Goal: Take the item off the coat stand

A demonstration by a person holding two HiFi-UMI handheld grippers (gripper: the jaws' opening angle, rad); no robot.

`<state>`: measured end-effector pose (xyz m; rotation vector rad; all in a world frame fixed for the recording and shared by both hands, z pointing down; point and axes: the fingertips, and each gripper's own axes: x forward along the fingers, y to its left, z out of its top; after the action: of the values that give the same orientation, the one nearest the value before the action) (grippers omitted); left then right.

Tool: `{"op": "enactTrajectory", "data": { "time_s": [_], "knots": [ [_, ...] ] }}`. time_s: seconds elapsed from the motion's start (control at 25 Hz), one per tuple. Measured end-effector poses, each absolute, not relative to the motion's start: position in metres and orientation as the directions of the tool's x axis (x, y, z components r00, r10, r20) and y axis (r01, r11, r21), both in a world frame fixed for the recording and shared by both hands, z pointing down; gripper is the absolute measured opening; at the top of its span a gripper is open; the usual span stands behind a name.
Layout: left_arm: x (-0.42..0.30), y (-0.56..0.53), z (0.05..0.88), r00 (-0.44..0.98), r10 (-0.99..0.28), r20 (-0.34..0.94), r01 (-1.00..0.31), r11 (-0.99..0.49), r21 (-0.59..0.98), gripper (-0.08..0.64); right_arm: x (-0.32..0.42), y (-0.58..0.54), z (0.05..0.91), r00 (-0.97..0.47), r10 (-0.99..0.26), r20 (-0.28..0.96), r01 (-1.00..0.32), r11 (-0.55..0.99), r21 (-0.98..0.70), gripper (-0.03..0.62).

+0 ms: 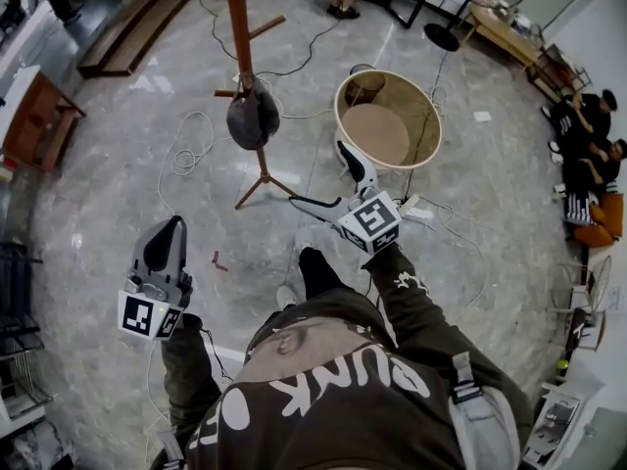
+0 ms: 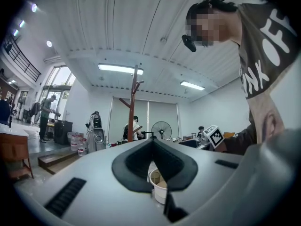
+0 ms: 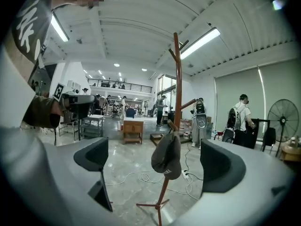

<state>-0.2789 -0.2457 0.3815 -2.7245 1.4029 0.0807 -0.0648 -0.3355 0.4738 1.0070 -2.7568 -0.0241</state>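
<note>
A dark grey cap [image 1: 253, 117] hangs on a low peg of the red-brown wooden coat stand [image 1: 239, 27], which rises from the marble floor ahead of me. In the right gripper view the cap [image 3: 166, 157] shows in the distance between the jaws, below the stand's pole [image 3: 178, 79]. My right gripper [image 1: 317, 174] is open and empty, pointing at the cap from a short way to its right. My left gripper [image 1: 168, 233] is held low at the left, shut with nothing in it. Its pads [image 2: 153, 145] meet, and the coat stand [image 2: 131, 109] shows far beyond them.
A large round beige tub [image 1: 388, 117] stands on the floor right of the stand. White cables [image 1: 191, 150] and a power strip [image 1: 416, 211] lie around the stand's feet. A wooden cabinet [image 1: 34, 116] is at far left, a fan [image 1: 460, 8] and seated people [image 1: 588, 135] at right.
</note>
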Motion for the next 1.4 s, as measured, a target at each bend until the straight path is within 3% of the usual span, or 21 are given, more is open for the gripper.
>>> {"op": "enactTrajectory", "data": {
  "time_s": [0.32,0.56,1.0,1.28,1.4],
  "knots": [
    [-0.281,-0.328,0.381,0.510,-0.859,-0.050,-0.860,-0.507,-0.061,0.003,-0.080,-0.452,0.504,-0.792,-0.572,0.212,-0.571,0.818,0.076,0.594],
    [-0.272,-0.386,0.369,0.502,-0.864,-0.032,-0.862,-0.497,-0.100,0.003,-0.115,-0.525,0.549,-0.834,-0.465,0.296,-0.469,0.881,0.062,0.594],
    [-0.277,-0.419,0.376,0.462,-0.887,0.008,-0.883,-0.461,-0.083,0.003,-0.162,-0.575,0.595,-0.893,-0.278,0.353,-0.297,0.955,0.002,0.586],
    [-0.282,-0.423,0.381,0.454,-0.891,0.021,-0.888,-0.454,-0.080,0.003,-0.171,-0.583,0.600,-0.910,-0.240,0.336,-0.249,0.968,0.019,0.505],
    [-0.283,-0.422,0.383,0.454,-0.891,0.023,-0.887,-0.454,-0.081,0.003,-0.173,-0.583,0.606,-0.909,-0.236,0.343,-0.246,0.969,0.016,0.422]
  ]
}}
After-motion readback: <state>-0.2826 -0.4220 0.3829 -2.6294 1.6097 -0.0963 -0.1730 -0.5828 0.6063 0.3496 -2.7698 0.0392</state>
